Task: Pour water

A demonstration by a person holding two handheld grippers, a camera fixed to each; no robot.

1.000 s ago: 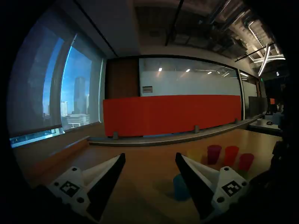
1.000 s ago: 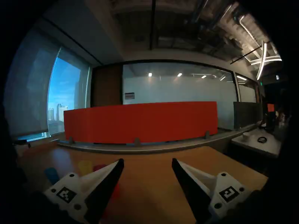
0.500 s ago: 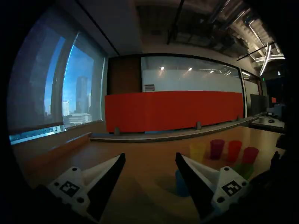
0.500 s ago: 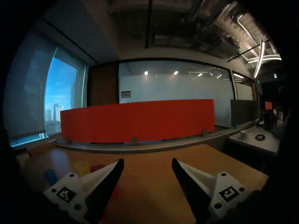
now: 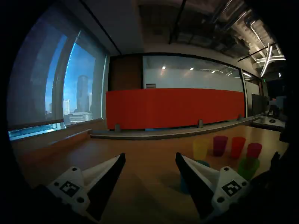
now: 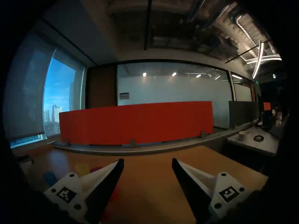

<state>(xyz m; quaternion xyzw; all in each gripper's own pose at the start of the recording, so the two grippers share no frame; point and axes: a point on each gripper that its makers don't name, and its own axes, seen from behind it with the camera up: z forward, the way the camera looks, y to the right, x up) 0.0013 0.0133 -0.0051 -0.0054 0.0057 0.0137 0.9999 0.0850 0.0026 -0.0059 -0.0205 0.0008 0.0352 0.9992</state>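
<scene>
The left gripper (image 5: 150, 154) hovers over the wooden table (image 5: 142, 147) with its jaws spread wide and nothing between them. To its right stand a yellow cup (image 5: 200, 148), a purple cup (image 5: 220, 145), an orange cup (image 5: 238, 146) and a red cup (image 5: 254, 150). A green cup (image 5: 248, 167) stands nearer, and a blue cup (image 5: 183, 183) is half hidden behind one finger. The right gripper (image 6: 147, 160) is equally wide and empty. The dim light may hide any water.

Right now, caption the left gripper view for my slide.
Open left gripper hovers over a wooden table near six coloured plastic cups, orange-red partition behind.
</scene>
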